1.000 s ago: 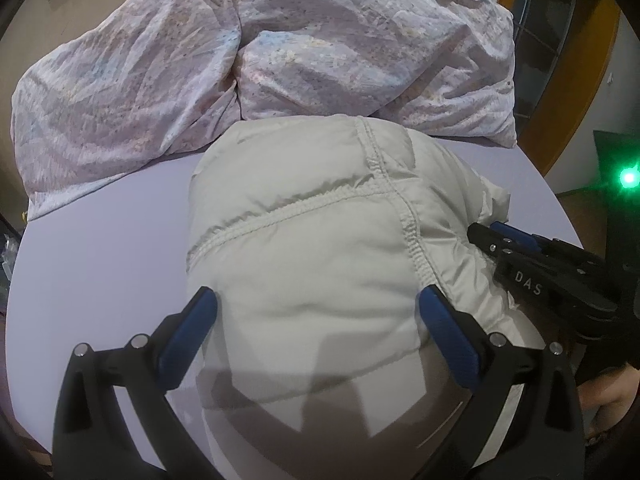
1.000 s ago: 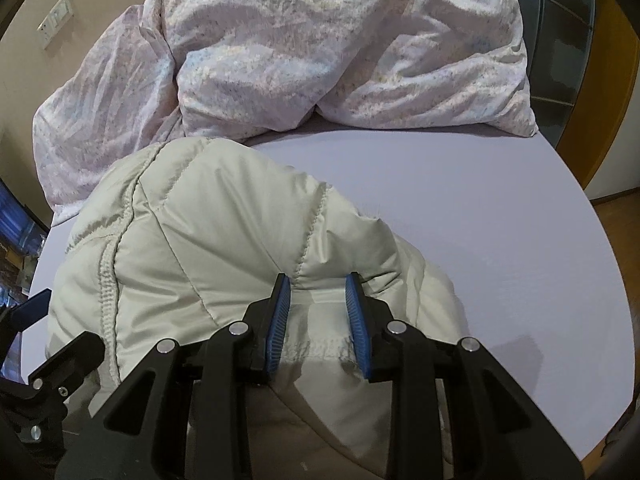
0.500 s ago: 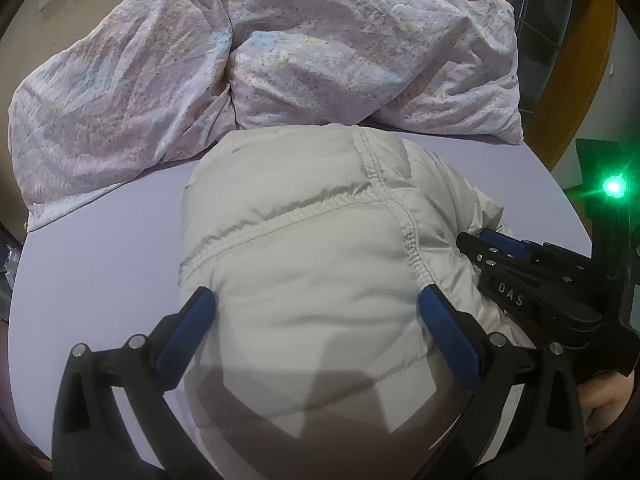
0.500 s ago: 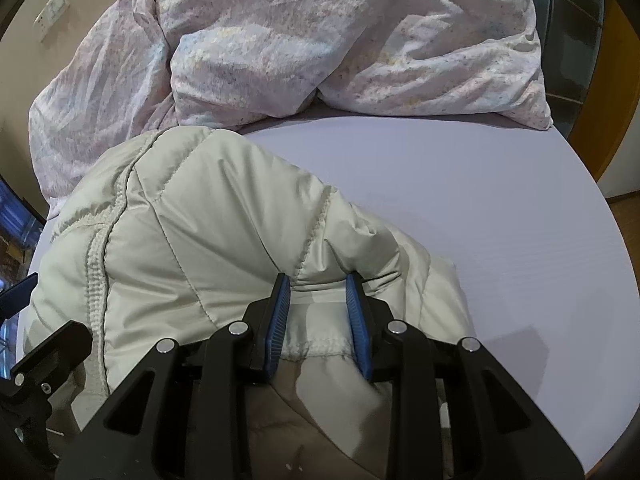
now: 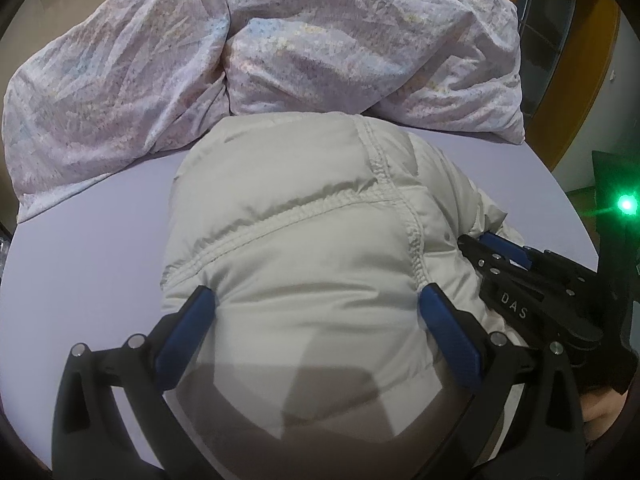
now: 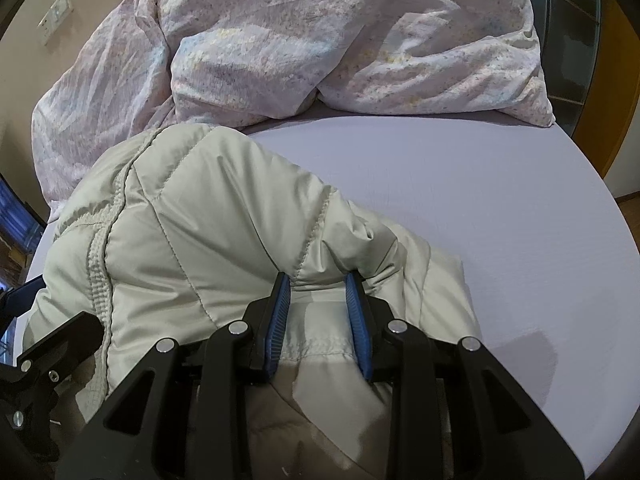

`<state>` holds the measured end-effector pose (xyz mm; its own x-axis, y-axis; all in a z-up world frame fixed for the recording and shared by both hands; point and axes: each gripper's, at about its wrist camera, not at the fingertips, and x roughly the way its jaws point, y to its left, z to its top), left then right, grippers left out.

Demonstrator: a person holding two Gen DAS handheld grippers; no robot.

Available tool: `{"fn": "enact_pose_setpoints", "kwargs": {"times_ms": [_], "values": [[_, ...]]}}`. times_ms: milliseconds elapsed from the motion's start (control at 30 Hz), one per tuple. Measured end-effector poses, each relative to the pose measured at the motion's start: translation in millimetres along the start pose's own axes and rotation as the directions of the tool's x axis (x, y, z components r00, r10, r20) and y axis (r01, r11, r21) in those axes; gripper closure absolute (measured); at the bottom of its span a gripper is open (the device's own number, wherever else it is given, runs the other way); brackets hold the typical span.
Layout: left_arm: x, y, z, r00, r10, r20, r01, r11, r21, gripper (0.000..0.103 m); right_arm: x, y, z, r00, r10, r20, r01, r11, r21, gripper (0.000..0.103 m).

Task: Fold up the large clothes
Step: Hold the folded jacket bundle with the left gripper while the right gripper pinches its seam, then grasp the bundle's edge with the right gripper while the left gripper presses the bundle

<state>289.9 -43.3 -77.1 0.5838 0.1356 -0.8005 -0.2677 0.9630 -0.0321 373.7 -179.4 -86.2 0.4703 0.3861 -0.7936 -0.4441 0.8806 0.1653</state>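
Jacket: the pale quilted jacket (image 5: 304, 240) lies bundled on the lilac bed sheet (image 5: 88, 240), its far edge just short of the crumpled floral duvet (image 5: 280, 40).
Right claw: my right gripper (image 6: 318, 280) is clenched on a bunched hem fold of the jacket, blue pads pressing it from both sides, and the width of that grip is the same as a second ago.
Left claw: my left gripper (image 5: 316, 296) stands wide, straddling the puffy bulk; whether its pads press the fabric or only flank it, I cannot tell.
Change: in the right view the fold has sunk a little towards the sheet over the last second; the left view has barely shifted.
Meaning: I judge that I am laying this fold down, so this fold is nearly set and a release could come next.
Hidden: the jacket's near part runs under my claws and out of frame, in shadow; sleeves and collar are not identifiable.
Cut off: the right claw shows only partly in the left view, beside a green light (image 5: 626, 204).
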Motion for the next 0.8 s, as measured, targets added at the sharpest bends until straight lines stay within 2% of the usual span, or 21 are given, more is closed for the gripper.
{"fn": "enact_pose_setpoints", "kwargs": {"times_ms": [333, 433, 600, 800], "values": [[-8.4, 7.2, 4.5, 1.000, -0.008, -0.018, 0.008, 1.000, 0.010, 0.002, -16.1, -0.2, 2.5, 1.000, -0.015, -0.012, 0.015, 1.000, 0.016, 0.073], [-15.3, 15.2, 9.3, 1.000, 0.001, 0.002, -0.001, 1.000, 0.006, 0.002, -32.3, -7.2, 4.7, 1.000, 0.001, 0.015, -0.002, 0.998, 0.066, 0.073], [-19.2, 32.3, 23.6, 0.999, 0.024, 0.023, -0.023, 0.999, -0.025, 0.002, -57.1, -32.2, 8.7, 0.997, -0.018, 0.069, 0.007, 0.987, 0.163, 0.063], [-4.6, 39.5, 36.2, 1.000, 0.011, 0.021, -0.011, 0.999, -0.030, 0.002, -63.1, -25.9, 11.2, 0.996, -0.002, 0.085, -0.012, 0.987, 0.160, 0.063]]}}
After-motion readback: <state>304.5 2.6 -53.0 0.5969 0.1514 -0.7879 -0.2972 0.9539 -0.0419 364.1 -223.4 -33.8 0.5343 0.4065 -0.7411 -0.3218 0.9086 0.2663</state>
